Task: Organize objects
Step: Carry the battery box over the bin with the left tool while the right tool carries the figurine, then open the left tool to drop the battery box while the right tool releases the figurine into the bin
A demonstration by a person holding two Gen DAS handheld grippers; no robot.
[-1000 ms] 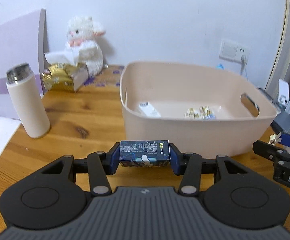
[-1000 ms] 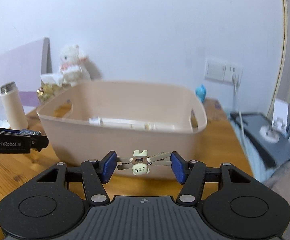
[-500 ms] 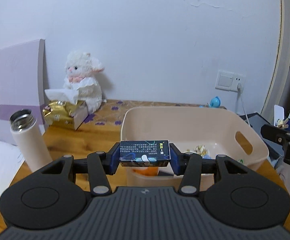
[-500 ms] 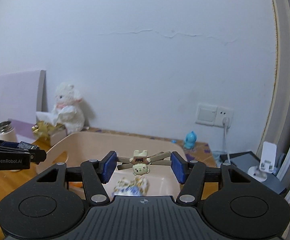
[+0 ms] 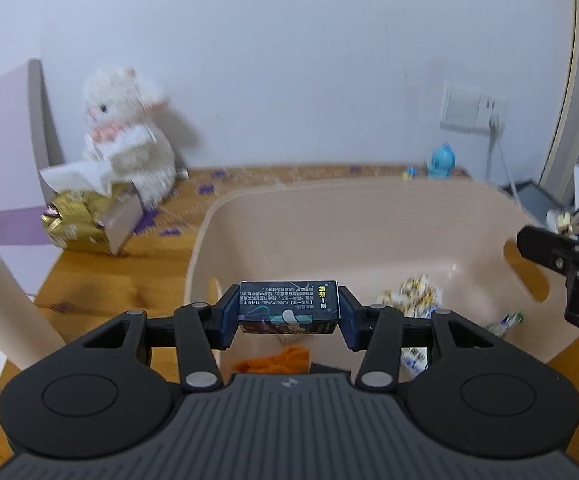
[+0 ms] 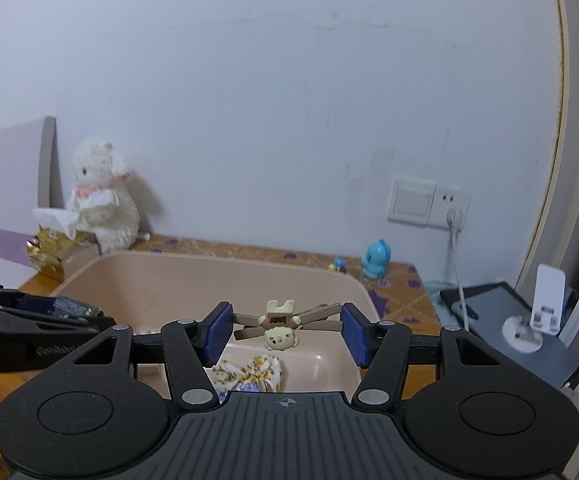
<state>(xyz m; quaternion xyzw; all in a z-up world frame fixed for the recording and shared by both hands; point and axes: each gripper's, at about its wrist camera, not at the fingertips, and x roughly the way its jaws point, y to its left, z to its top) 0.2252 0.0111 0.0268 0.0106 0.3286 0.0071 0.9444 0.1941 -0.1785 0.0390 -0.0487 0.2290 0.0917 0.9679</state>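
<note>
My left gripper [image 5: 288,316] pinches a dark box [image 5: 288,307] above the near-left part of the bin [image 5: 329,216]. My right gripper [image 6: 285,330] pinches a hair clip [image 6: 281,323] over the bin's middle, above a patterned bow [image 6: 251,372] lying inside.

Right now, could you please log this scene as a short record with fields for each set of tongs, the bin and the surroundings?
left tongs: shut on a dark blue box, held above the bin
right tongs: shut on a beige hair clip with an animal figure, above the bin
bin: beige plastic, open top, handle cutouts
bin contents: patterned cloth, orange item, small packets
table: wooden
nearby: white plush toy, gold tissue box, white bottle, blue figurine
</note>
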